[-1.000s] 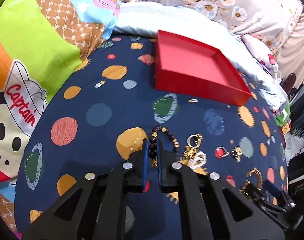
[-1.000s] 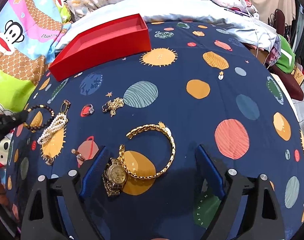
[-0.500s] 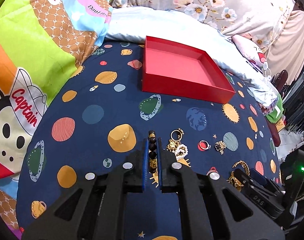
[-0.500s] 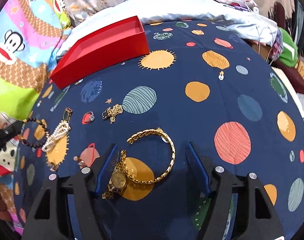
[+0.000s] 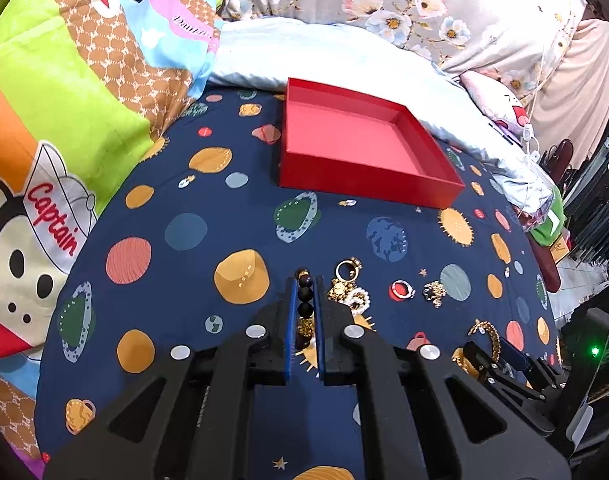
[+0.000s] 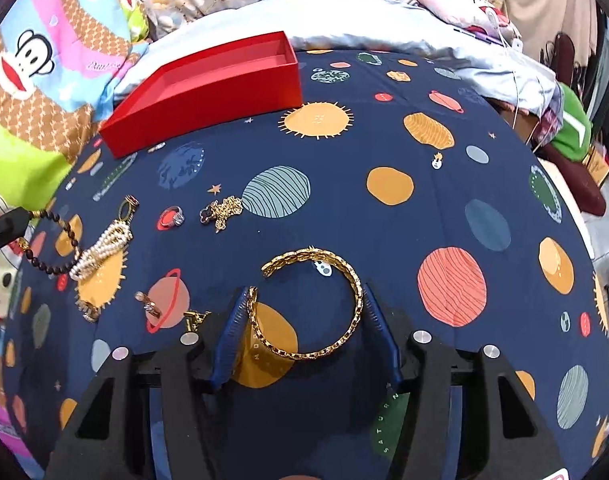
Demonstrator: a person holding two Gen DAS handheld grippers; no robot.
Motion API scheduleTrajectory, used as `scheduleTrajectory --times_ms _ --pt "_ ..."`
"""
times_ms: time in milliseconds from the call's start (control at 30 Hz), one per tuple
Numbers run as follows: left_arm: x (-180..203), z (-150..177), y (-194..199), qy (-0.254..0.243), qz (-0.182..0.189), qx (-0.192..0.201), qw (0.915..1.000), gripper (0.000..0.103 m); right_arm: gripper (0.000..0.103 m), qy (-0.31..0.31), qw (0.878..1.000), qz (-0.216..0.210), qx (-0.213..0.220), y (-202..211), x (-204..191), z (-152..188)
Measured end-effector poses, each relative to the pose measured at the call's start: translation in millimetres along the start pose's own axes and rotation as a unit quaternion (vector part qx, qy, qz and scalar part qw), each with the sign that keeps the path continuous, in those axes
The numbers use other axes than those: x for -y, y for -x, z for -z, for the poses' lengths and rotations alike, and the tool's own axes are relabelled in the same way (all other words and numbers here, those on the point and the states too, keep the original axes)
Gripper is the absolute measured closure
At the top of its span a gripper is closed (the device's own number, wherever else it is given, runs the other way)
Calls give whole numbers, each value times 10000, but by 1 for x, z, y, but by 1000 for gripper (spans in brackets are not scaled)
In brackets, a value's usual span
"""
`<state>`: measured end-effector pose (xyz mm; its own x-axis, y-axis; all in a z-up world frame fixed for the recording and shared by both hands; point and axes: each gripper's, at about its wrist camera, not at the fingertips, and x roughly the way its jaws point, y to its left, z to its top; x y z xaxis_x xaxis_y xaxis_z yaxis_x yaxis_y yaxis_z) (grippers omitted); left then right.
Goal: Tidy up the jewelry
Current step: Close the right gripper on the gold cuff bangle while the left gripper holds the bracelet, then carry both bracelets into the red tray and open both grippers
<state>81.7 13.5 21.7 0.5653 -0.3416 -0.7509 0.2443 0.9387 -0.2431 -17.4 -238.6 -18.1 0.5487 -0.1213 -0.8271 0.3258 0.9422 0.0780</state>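
Observation:
My left gripper (image 5: 305,280) is shut on a dark bead bracelet (image 5: 305,300), whose loop trails down to the cloth (image 6: 70,232) in the right wrist view. A gold bangle (image 6: 354,280) lies on the planet-print sheet between the blue pads of my right gripper (image 6: 304,304). Its jaws are closing and the pads meet the bangle's two sides. A bit of gold watch strap (image 6: 194,318) shows outside the left finger. The red box (image 5: 368,184) sits open and empty at the far side of the bed.
A pearl bracelet (image 6: 100,248), a gold hoop (image 6: 126,208), a red-stone ring (image 6: 172,216), a gold chain (image 6: 222,212) and small earrings (image 6: 150,306) lie loose left of the bangle. Pillows and a cartoon blanket (image 5: 64,80) ring the sheet.
The left gripper rose a little with the bead bracelet. The right jaws narrowed from wide apart onto the bangle, and the watch slid behind the left finger.

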Motion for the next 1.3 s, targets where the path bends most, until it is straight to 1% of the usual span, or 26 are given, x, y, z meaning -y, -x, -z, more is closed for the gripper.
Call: scheduleTrajectory --times_ms 133,367,467,633,700,800,833,867,933,1000,1067,1167,1300 --pt "4 -7 13 -40 137 142 9998 96 47 -31 9998 -101 139 14 0 -6" --pt "14 -34 33 -153 488 387 9979 96 47 23 9983 -391 424 37 -7 -37" --pt "22 -53 36 -287 591 534 9964 96 47 131 9970 -520 561 40 -14 -60" --pt "35 -98 26 -407 901 693 9927 96 47 198 9932 -911 694 32 -22 -116" --pt "39 -121 12 -444 937 729 9919 96 47 282 9920 -989 738 20 -29 -148" --pt "48 -154 -18 -574 803 821 9917 96 47 331 9907 -1083 753 -4 -35 -193" --pt "52 -167 -32 -614 805 808 9916 96 47 334 9903 -1122 744 -12 -37 -203" --pt "53 -175 -40 -625 814 802 9915 96 47 330 9899 -1170 724 -23 -39 -216" --pt "58 -197 -68 -663 782 764 9918 96 47 363 9896 -1237 636 -46 -46 -243" --pt "61 -214 -94 -753 658 803 9917 96 47 419 9903 -1198 570 -71 -53 -268" --pt "62 -224 -113 -764 504 844 9922 96 47 475 9910 -1152 493 -92 -59 -286" --pt "57 -243 -151 -701 454 712 9940 96 47 562 9918 -1096 331 -122 -67 -304" --pt "49 -254 -184 -624 329 563 9959 96 47 598 9923 -1080 48 -158 -73 -317"
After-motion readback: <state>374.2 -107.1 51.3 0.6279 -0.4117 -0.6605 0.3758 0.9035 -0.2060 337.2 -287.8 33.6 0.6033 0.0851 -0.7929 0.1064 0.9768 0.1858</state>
